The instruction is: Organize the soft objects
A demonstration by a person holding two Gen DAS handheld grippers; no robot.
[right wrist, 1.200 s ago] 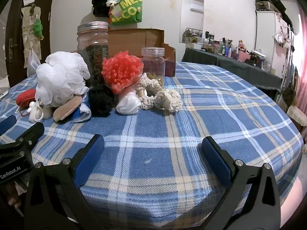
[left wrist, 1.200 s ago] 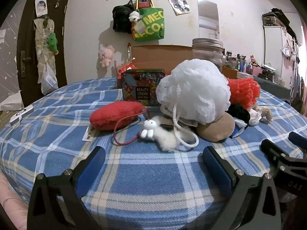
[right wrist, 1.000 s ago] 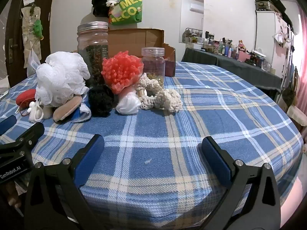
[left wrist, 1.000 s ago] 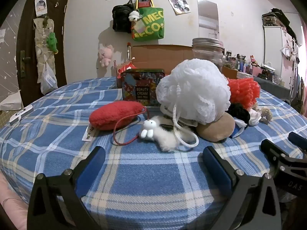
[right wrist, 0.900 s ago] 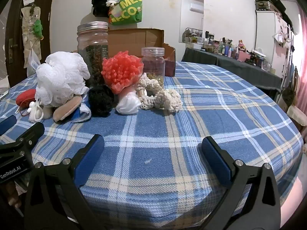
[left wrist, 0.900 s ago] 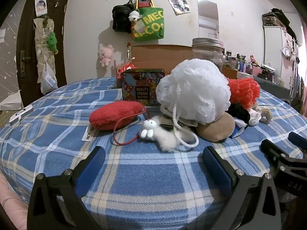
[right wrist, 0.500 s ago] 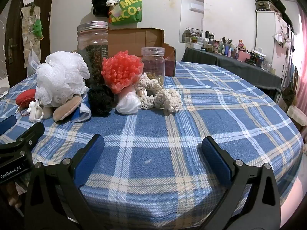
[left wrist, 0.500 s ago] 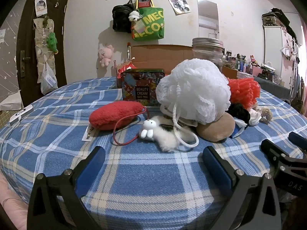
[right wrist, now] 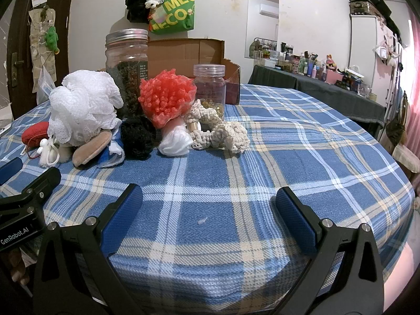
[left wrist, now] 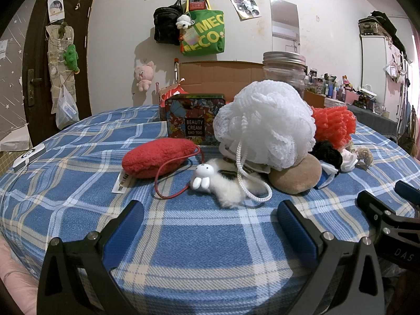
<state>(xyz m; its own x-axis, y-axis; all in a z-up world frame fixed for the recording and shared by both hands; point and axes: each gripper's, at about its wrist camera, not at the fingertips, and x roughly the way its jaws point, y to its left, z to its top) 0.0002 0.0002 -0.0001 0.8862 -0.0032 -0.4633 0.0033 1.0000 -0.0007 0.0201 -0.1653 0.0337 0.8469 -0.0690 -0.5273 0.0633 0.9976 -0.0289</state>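
Note:
A pile of soft things lies on the blue plaid table. A white bath pouf (left wrist: 265, 123) (right wrist: 84, 107) rests on a tan puff (left wrist: 296, 173) (right wrist: 92, 149). A red fuzzy pouch (left wrist: 157, 157) and a white bunny charm (left wrist: 202, 178) lie to its left. A red mesh pouf (right wrist: 165, 99), a black scrunchie (right wrist: 137, 136), a white cloth ball (right wrist: 174, 141) and a cream crochet scrunchie (right wrist: 223, 134) lie to its right. My left gripper (left wrist: 210, 218) and my right gripper (right wrist: 208, 202) are open and empty, low at the near edge, short of the pile.
A floral tin (left wrist: 194, 118), a tall jar (right wrist: 127, 71), a small jar (right wrist: 210, 89) and a cardboard box (right wrist: 189, 52) stand behind the pile. A white device (left wrist: 27, 156) lies at the table's left edge. A dark side table (right wrist: 315, 86) stands at the right.

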